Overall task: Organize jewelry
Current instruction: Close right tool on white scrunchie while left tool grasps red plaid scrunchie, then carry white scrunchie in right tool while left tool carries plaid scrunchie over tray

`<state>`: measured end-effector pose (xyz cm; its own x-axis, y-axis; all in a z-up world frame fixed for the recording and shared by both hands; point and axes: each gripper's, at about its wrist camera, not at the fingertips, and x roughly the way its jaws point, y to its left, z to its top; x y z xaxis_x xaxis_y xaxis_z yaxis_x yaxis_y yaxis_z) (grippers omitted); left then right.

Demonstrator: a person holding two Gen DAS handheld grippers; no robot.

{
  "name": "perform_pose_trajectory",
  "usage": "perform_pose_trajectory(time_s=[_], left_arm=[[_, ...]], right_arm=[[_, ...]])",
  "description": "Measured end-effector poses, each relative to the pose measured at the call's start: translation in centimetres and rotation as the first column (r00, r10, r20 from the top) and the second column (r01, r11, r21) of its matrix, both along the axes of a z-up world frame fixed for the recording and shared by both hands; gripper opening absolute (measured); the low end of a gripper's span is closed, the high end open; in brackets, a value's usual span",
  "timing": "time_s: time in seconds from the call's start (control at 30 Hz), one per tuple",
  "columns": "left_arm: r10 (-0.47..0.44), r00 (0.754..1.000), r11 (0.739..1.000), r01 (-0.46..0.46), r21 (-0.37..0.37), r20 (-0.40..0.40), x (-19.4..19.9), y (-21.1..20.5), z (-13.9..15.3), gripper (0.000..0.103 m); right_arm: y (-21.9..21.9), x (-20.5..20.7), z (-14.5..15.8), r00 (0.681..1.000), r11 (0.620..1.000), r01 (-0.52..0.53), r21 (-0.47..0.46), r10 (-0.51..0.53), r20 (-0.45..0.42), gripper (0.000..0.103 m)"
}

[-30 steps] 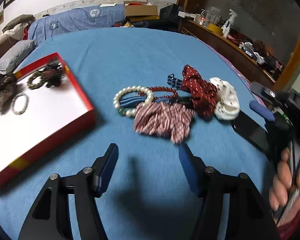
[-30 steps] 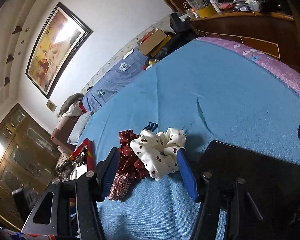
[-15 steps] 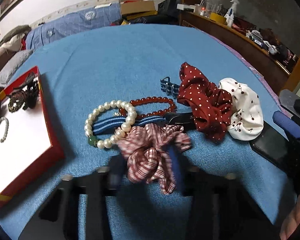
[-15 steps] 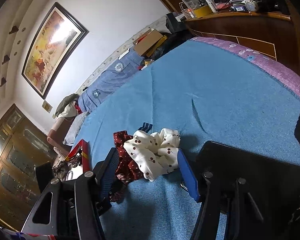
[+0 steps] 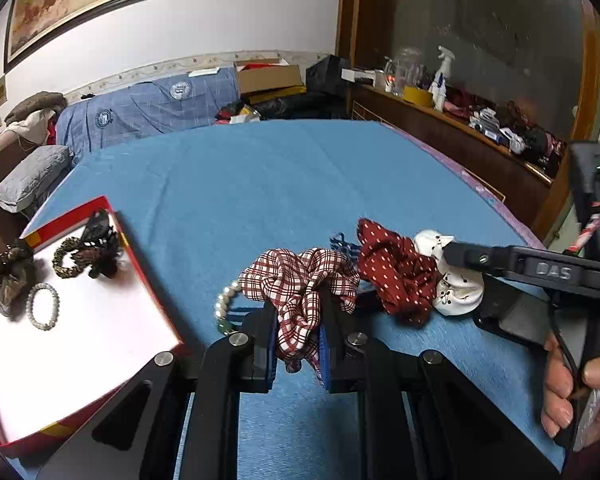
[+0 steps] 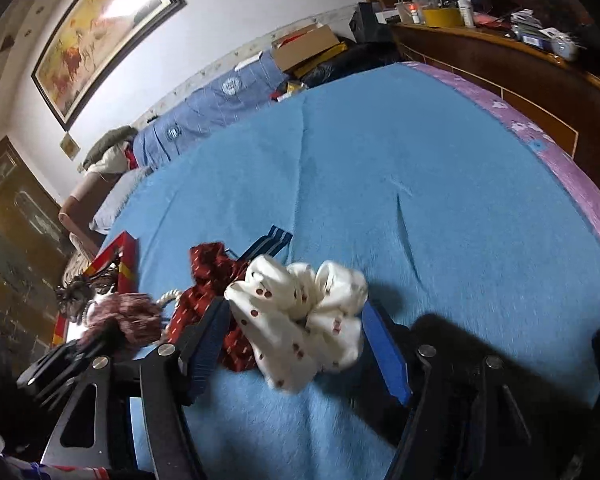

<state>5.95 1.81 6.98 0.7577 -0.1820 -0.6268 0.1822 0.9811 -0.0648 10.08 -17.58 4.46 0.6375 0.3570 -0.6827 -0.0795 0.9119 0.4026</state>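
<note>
My left gripper (image 5: pixel 298 344) is shut on a red-and-white plaid scrunchie (image 5: pixel 300 284) and holds it just above the blue bedspread. Behind it lie a pearl bracelet (image 5: pixel 223 304), a dark red dotted scrunchie (image 5: pixel 396 270) and a white dotted scrunchie (image 5: pixel 458 288). My right gripper (image 6: pixel 296 344) is open, its fingers on either side of the white dotted scrunchie (image 6: pixel 300 320). The dark red scrunchie (image 6: pixel 208 276) lies at its left finger. A red-rimmed white tray (image 5: pixel 72 340) at the left holds a few bracelets and dark hair ties.
A blue striped hair clip (image 6: pixel 274 240) lies beyond the scrunchies. A black phone (image 5: pixel 516 320) lies on the bedspread under the right gripper. A wooden sideboard (image 5: pixel 460 136) with clutter runs along the right. Pillows and folded bedding (image 5: pixel 148 108) lie at the far end.
My left gripper moved forward, shut on the plaid scrunchie and raised it. My right gripper moved in around the white dotted scrunchie.
</note>
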Motion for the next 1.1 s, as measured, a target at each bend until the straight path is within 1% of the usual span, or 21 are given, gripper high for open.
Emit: perform_pose_trajectory(time_s=[0.03, 0.1, 0.13, 0.17, 0.2, 0.23, 0.27, 0.3, 0.37, 0.43, 0.5, 0.6, 0.63, 0.73, 0.83, 1.1], left_arm=[[0.003, 1.000, 1.000, -0.003, -0.007, -0.001, 0.0, 0.3, 0.0, 0.015], [0.007, 1.000, 1.000, -0.007, -0.019, -0.003, 0.1, 0.6, 0.1, 0.015], [0.004, 1.000, 1.000, -0.004, -0.029, -0.003, -0.1, 0.9, 0.1, 0.015], [0.003, 1.000, 0.999, -0.003, -0.038, 0.000, -0.1, 1.0, 0.2, 0.015], [0.000, 1.000, 0.999, 0.000, -0.043, 0.003, -0.2, 1.0, 0.3, 0.015], [-0.003, 1.000, 0.999, 0.003, -0.045, 0.007, -0.3, 1.0, 0.3, 0.015], [-0.003, 1.000, 0.999, 0.004, -0.047, 0.012, -0.4, 1.0, 0.4, 0.015], [-0.004, 1.000, 0.999, 0.004, -0.049, 0.019, -0.6, 1.1, 0.3, 0.015], [-0.006, 0.999, 0.998, 0.007, -0.060, 0.031, -0.8, 1.2, 0.4, 0.015], [-0.005, 0.999, 0.997, 0.008, -0.073, 0.038, -0.9, 1.4, 0.5, 0.015], [0.003, 0.999, 0.997, 0.000, -0.071, 0.047, -0.8, 1.2, 0.6, 0.015], [0.017, 0.998, 0.998, -0.014, -0.056, 0.055, -0.7, 1.0, 0.6, 0.015], [0.023, 0.998, 0.999, -0.020, -0.046, 0.055, -0.7, 1.0, 0.5, 0.015], [0.040, 0.997, 0.999, -0.038, -0.024, 0.067, -0.7, 0.8, 0.5, 0.015], [0.065, 0.993, 0.998, -0.066, 0.003, 0.097, -0.8, 0.6, 0.8, 0.015], [0.080, 0.991, 0.997, -0.082, 0.010, 0.105, -0.8, 0.7, 0.8, 0.015]], right_arm=[[0.0, 0.4, -0.4, 1.000, 1.000, -0.013, 0.007, 0.013, -0.019, 0.073], [0.4, 1.0, -1.3, 0.998, 0.999, -0.036, 0.006, 0.036, -0.057, 0.070], [0.6, 1.1, -1.8, 0.997, 0.999, -0.036, -0.002, 0.036, -0.066, 0.060], [0.8, 1.2, -2.3, 0.996, 0.999, -0.040, -0.010, 0.039, -0.075, 0.037], [0.8, 1.2, -2.5, 0.996, 0.999, -0.044, -0.021, 0.042, -0.079, 0.028], [0.7, 1.0, -2.5, 0.997, 0.999, -0.036, -0.030, 0.034, -0.067, 0.022], [0.3, 0.6, -2.1, 0.999, 0.999, -0.022, -0.033, 0.020, -0.035, 0.016], [0.1, 0.3, -1.6, 1.000, 0.999, -0.009, -0.034, 0.009, -0.006, 0.016], [-0.2, -1.2, 0.2, 0.994, 0.998, 0.037, -0.059, -0.031, 0.103, 0.016], [0.1, -2.8, 2.0, 0.974, 0.992, 0.072, -0.106, -0.047, 0.224, 0.016], [0.8, -3.9, 3.0, 0.956, 0.992, 0.063, -0.111, -0.028, 0.291, 0.016], [1.6, -4.5, 3.3, 0.951, 0.997, -0.005, -0.082, 0.030, 0.308, 0.016], [2.2, -4.6, 3.3, 0.950, 0.996, -0.029, -0.090, 0.055, 0.308, 0.016], [3.3, -5.0, 3.2, 0.946, 0.992, -0.059, -0.116, 0.092, 0.311, 0.016], [3.9, -5.2, 3.2, 0.945, 0.990, -0.064, -0.128, 0.101, 0.311, 0.016], [4.5, -5.2, 3.1, 0.941, 0.987, -0.066, -0.148, 0.111, 0.319, 0.016]])
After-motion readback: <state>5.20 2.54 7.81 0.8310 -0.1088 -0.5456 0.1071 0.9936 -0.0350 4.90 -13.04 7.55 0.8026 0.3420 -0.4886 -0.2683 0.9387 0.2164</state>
